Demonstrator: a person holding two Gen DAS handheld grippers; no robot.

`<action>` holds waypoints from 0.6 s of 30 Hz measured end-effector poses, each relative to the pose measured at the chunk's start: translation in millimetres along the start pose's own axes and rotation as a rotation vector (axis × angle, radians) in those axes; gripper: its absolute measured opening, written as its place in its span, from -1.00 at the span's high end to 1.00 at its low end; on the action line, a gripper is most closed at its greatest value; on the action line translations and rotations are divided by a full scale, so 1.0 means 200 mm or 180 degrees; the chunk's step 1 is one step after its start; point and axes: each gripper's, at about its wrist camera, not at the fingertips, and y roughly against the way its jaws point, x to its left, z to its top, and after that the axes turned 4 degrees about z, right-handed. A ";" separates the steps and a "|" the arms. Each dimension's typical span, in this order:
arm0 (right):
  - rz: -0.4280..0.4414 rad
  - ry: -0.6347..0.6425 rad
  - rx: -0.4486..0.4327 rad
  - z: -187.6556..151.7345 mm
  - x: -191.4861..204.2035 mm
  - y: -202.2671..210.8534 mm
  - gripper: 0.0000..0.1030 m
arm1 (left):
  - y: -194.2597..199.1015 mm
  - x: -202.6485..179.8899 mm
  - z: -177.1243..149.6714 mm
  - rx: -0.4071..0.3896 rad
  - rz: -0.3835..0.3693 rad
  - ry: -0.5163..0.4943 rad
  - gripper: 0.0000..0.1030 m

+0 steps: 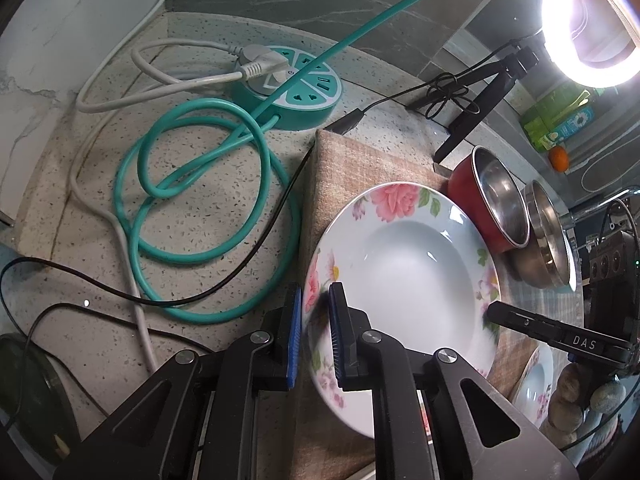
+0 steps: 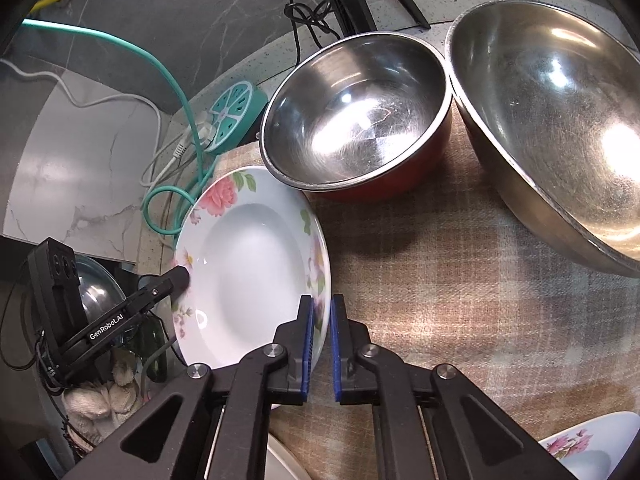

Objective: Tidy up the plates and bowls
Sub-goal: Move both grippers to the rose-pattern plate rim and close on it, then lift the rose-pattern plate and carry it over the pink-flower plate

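Left wrist view: the left gripper (image 1: 316, 336) has its jaws clamped on the near-left rim of the floral plate (image 1: 404, 276), which sits over the checked cloth (image 1: 360, 164) on the speckled surface (image 1: 208, 208). Beyond it stand a red bowl (image 1: 486, 196) and a steel bowl (image 1: 546, 236).

Right wrist view: the right gripper (image 2: 321, 344) has its jaws clamped on the plate's opposite rim.

Lit hard by a ring light (image 1: 592, 24) blown out to white at upper right; hot glare inside both steel bowls (image 2: 560, 128); soft shadows on cloth; heavy fisheye bending, dark vignetted corners.
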 end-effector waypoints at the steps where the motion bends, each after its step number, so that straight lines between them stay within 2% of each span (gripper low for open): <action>1: -0.0005 0.0009 0.0001 0.00 0.00 0.00 0.86 | 0.00 0.00 0.00 -0.0003 -0.0007 0.0014 0.78; 18: -0.0101 0.0120 -0.0007 0.00 0.02 0.00 0.85 | 0.02 0.01 -0.02 -0.0012 -0.0047 0.0075 0.78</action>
